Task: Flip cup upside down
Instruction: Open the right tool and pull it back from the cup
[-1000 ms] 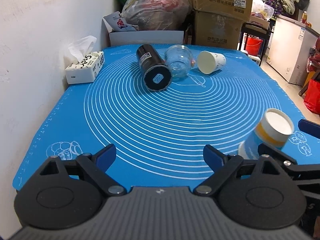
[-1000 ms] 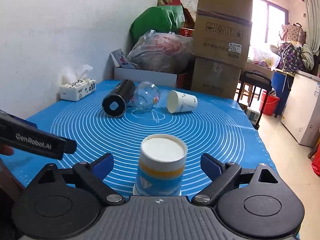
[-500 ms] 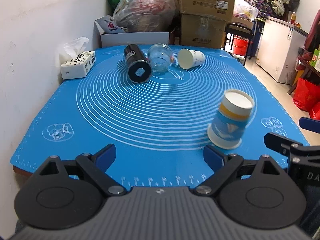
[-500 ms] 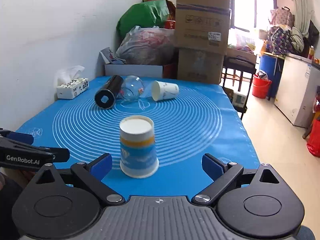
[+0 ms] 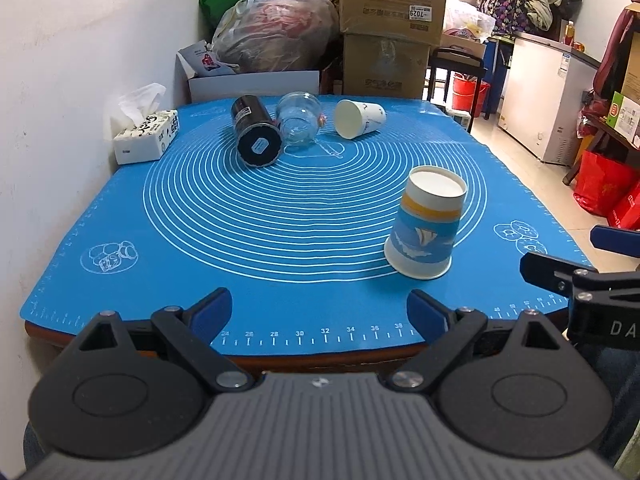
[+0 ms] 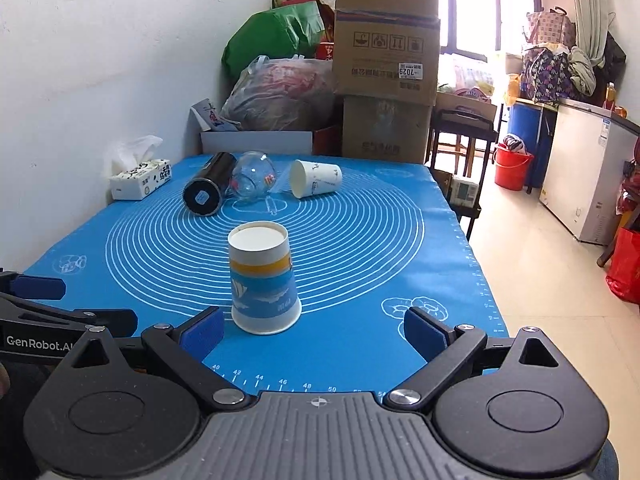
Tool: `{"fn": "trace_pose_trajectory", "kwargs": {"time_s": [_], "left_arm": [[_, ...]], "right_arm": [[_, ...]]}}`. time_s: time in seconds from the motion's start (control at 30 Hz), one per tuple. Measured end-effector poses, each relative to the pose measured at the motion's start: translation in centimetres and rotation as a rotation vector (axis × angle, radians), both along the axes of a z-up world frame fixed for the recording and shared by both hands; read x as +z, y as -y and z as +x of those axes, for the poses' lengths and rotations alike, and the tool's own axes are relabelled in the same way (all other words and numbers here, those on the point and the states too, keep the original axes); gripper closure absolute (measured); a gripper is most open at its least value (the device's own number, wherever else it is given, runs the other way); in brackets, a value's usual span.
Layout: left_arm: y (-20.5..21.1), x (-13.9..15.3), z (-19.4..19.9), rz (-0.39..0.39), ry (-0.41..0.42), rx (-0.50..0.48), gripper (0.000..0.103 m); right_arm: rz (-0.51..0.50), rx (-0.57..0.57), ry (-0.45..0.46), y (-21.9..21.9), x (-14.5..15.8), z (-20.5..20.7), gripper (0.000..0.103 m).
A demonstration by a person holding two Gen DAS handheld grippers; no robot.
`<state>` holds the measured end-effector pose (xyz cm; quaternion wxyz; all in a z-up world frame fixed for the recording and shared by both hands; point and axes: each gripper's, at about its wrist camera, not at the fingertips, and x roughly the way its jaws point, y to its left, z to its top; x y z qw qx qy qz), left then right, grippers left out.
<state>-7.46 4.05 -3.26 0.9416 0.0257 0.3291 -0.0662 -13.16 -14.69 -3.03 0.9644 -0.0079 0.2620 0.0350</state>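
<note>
A blue, white and yellow paper cup [image 5: 426,226] stands upside down, mouth on the blue mat [image 5: 280,220]; it also shows in the right wrist view [image 6: 262,278]. My left gripper [image 5: 320,314] is open and empty at the mat's near edge, left of the cup. My right gripper [image 6: 314,330] is open and empty, just behind the cup. At the far side lie a black cylinder cup [image 5: 256,132], a clear glass cup [image 5: 298,122] and a white paper cup [image 5: 358,118], all on their sides.
A tissue box [image 5: 146,138] stands at the mat's far left by the white wall. Cardboard boxes [image 5: 390,28] and bags [image 5: 276,36] are stacked behind the table. The table's right edge drops to open floor with a white freezer [image 6: 588,176].
Both grippers have pulled back toward the table's near edge, away from the upside-down cup. The cup stays standing on the mat.
</note>
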Motion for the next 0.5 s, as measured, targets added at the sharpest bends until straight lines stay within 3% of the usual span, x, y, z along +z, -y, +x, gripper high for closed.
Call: {"fn": "trace_pose_trajectory", "kwargs": {"time_s": [0.5], "left_arm": [[0.05, 0.11, -0.23, -0.005, 0.004, -0.002, 0.009]], "right_arm": [[0.001, 0.013, -0.009, -0.12, -0.02, -0.19, 0.005]]}}
